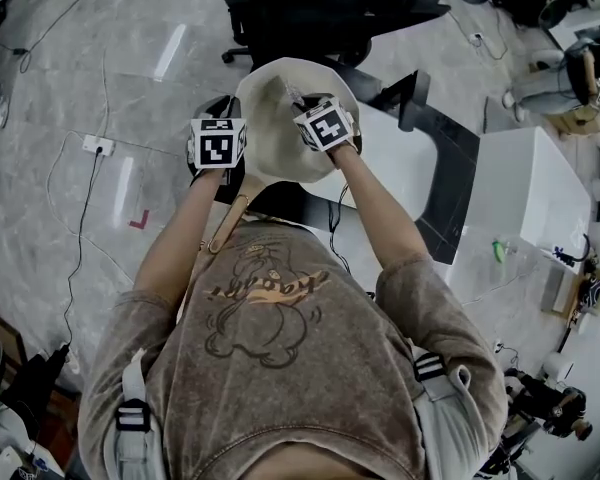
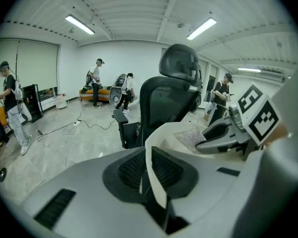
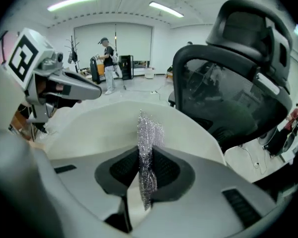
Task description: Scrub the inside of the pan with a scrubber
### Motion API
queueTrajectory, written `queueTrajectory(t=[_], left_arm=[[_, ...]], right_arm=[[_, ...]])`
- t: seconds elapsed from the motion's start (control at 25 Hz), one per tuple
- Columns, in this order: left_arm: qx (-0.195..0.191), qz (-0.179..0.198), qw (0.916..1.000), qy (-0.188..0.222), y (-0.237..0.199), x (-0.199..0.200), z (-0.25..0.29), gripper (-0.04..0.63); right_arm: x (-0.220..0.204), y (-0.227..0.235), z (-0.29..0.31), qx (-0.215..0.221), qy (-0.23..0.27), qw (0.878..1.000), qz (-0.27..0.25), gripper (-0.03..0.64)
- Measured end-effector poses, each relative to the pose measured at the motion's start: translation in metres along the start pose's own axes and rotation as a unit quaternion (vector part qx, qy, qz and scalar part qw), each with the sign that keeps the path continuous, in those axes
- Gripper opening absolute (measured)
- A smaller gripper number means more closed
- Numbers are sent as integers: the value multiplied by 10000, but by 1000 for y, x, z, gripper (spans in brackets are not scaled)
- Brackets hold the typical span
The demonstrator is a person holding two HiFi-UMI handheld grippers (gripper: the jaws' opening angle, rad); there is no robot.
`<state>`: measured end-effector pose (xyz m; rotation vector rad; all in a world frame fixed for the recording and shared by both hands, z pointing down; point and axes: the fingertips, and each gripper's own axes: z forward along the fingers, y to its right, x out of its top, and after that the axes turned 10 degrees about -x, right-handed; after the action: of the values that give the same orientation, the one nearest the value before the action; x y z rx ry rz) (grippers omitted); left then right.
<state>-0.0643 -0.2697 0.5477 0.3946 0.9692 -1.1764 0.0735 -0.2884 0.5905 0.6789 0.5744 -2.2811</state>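
Note:
I hold a cream pan (image 1: 280,143) tilted up in the air, its wooden handle (image 1: 228,224) pointing back at the person's chest. My left gripper (image 1: 242,136) is shut on the pan's thin rim (image 2: 154,175), which stands between the ribbed pads (image 2: 131,170). My right gripper (image 3: 146,155) is shut on a silver mesh scrubber (image 3: 150,135), which it holds against the pan's inner wall (image 3: 104,128). From the left gripper view, the scrubber (image 2: 191,136) and the right gripper (image 2: 208,144) show inside the bowl. In the right gripper view, my left gripper's fingers (image 3: 79,89) show at the upper left.
A black office chair (image 1: 320,8) stands just beyond the pan. A white table (image 1: 540,183) lies to the right. A power strip (image 1: 97,146) and cables lie on the marble floor at left. Several people stand far off in the room (image 2: 95,81).

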Motion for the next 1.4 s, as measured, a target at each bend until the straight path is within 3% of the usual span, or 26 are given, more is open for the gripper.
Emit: queueTrajectory(t=[0.16, 0.32, 0.56, 0.88, 1.12, 1.4], left_arm=[[-296, -172, 9993, 131, 6, 16, -15, 18], [-529, -96, 9981, 286, 16, 30, -35, 17], [-770, 199, 9935, 815, 37, 50, -69, 17], [-1071, 524, 9743, 1909, 62, 72, -111, 17], [-1055, 756, 9529, 2743, 67, 83, -128, 17], [-1069, 803, 9533, 2709, 67, 76, -128, 17]], right_arm=[[12, 6, -31, 14, 471, 9973, 563, 80], [24, 6, -69, -36, 1068, 9888, 1043, 80], [44, 5, -132, -226, 2196, 9591, 1771, 80], [55, -4, -195, -790, 3227, 9260, 1794, 80], [56, -4, -208, -966, 3616, 9100, 1784, 80], [53, -4, -211, -990, 3705, 9039, 1892, 80]])
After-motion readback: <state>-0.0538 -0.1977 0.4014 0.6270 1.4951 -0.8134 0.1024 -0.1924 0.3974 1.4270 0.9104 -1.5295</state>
